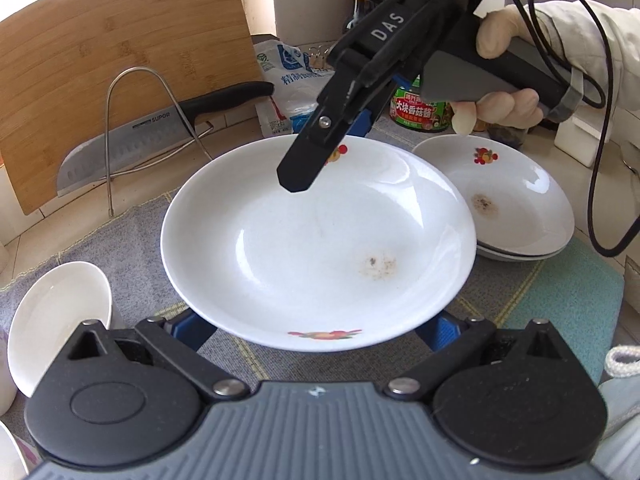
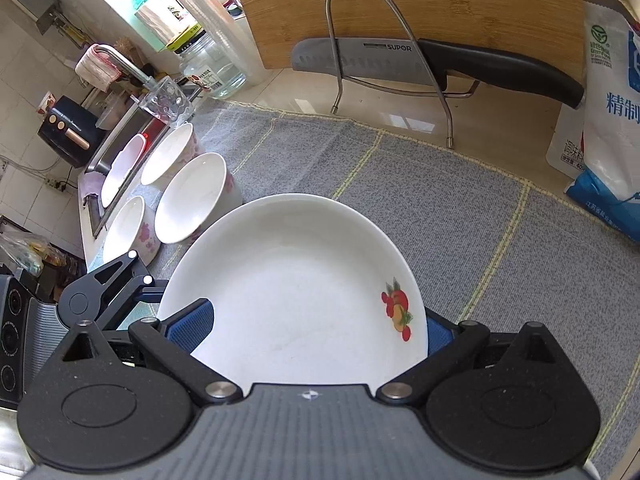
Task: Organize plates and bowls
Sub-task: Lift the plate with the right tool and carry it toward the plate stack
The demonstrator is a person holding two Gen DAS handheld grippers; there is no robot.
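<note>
Jaws of both the left gripper [image 1: 312,330] and right gripper [image 2: 316,326] clamp opposite rims of the white fruit-print ceramic plate [image 1: 316,248], lifted above the grey desk mat [image 2: 420,200]; keep it level, lower onto the stacked matching plates [image 1: 516,208]

White plate [image 1: 312,240] lifted over grey mat [image 1: 132,248], right tool [image 1: 316,152] gripping its far rim, stacked plates [image 1: 520,208] beside

Countertop [image 2: 400,120]: pale, glossy. Grey woven mat [image 2: 460,216] with yellow grid lines covers most of it. On mat, left of mat centre: four white bowls [image 2: 192,200], clustered near sink edge. Right of centre: stacked plates [image 1: 516,208]. Behind mat, on bare counter: wire rack [image 2: 384,60] with knife, cutting board [image 2: 400,4], salt bag [image 2: 608,120].
</note>
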